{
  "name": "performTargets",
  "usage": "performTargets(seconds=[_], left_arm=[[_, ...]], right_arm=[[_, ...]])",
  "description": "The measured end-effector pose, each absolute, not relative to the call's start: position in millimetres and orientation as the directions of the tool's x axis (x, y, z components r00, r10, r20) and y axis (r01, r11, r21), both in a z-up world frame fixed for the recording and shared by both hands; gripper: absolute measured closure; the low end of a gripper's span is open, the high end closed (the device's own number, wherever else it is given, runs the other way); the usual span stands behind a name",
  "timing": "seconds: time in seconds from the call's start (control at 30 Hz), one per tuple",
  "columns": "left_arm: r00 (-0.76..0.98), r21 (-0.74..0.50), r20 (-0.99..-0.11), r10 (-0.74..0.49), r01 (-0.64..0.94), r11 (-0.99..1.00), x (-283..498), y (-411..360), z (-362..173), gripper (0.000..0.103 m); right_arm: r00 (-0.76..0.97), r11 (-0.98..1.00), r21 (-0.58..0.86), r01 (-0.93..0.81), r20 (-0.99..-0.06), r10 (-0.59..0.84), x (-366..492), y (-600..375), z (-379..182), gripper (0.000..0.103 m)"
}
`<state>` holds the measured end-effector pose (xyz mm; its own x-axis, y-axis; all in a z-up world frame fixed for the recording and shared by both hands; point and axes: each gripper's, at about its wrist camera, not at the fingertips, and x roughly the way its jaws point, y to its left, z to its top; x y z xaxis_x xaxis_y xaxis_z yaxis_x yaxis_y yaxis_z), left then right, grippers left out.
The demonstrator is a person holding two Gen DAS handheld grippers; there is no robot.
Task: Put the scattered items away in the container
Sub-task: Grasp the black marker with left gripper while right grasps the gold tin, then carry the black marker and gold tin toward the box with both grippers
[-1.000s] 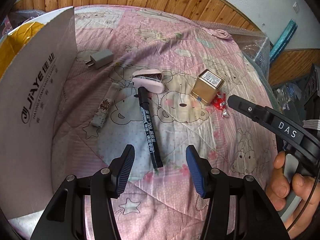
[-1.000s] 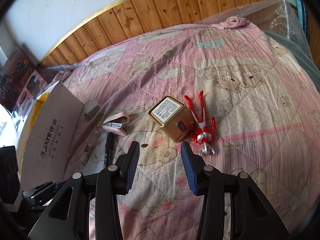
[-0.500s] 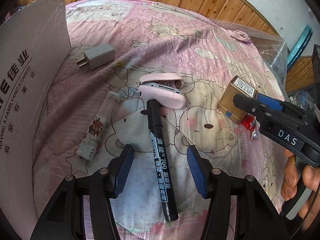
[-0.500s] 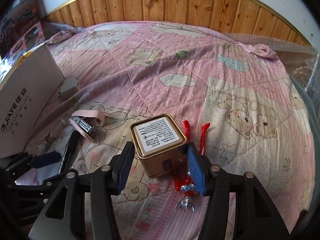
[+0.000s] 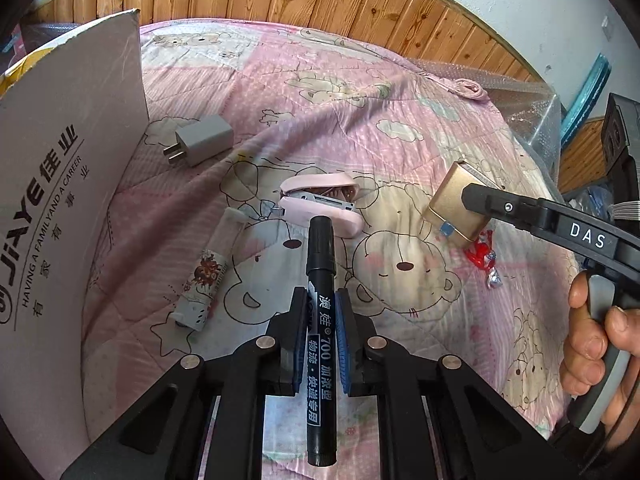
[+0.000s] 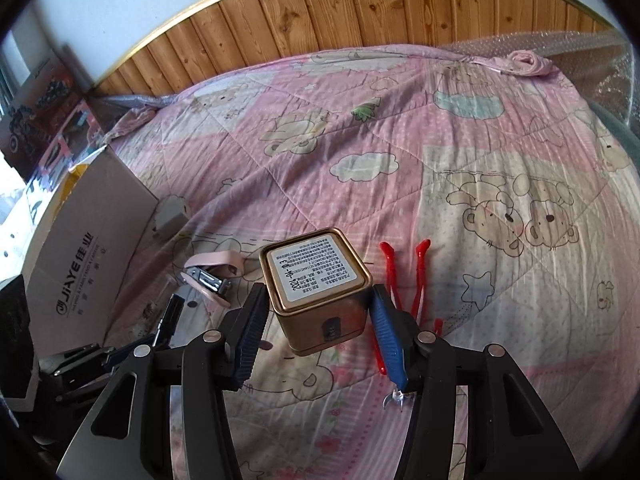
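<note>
Gripping the black marker (image 5: 320, 304) along its long axis, the left gripper (image 5: 322, 320) is sitting mid-bed beside the cardboard box (image 5: 60, 184), while the right gripper (image 6: 316, 332) is straddling the gold tin (image 6: 318, 292), jaws open.

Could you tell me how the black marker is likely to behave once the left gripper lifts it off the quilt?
The marker looks rigid, so it should not bend. The left gripper clamps it near mid-length, so it will probably stay level. Its smooth round barrel could slip or twist between the fingers, and would likely roll if dropped.
</note>
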<state>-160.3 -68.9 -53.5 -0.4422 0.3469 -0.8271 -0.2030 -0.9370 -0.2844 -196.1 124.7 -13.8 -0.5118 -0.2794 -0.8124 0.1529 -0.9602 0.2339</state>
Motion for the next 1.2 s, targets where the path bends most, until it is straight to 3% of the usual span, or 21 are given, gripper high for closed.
performTargets(seconds=[0.4,1.2], left_arm=[[-0.474,-0.272,-0.810,0.346,-0.219,-0.937,-133,-79,-17,0.089],[-0.520,-0.262,-0.773,0.363,-0.259,-0.930,-73,-112,31,0.089]], right_arm=[[-0.531,-0.936,0.328,0.129,-0.774,-0.345,-159,125,0,0.049],[-0.548,-0.942,0.312,0.123,-0.770,-0.326,-79,73,5,0.049]])
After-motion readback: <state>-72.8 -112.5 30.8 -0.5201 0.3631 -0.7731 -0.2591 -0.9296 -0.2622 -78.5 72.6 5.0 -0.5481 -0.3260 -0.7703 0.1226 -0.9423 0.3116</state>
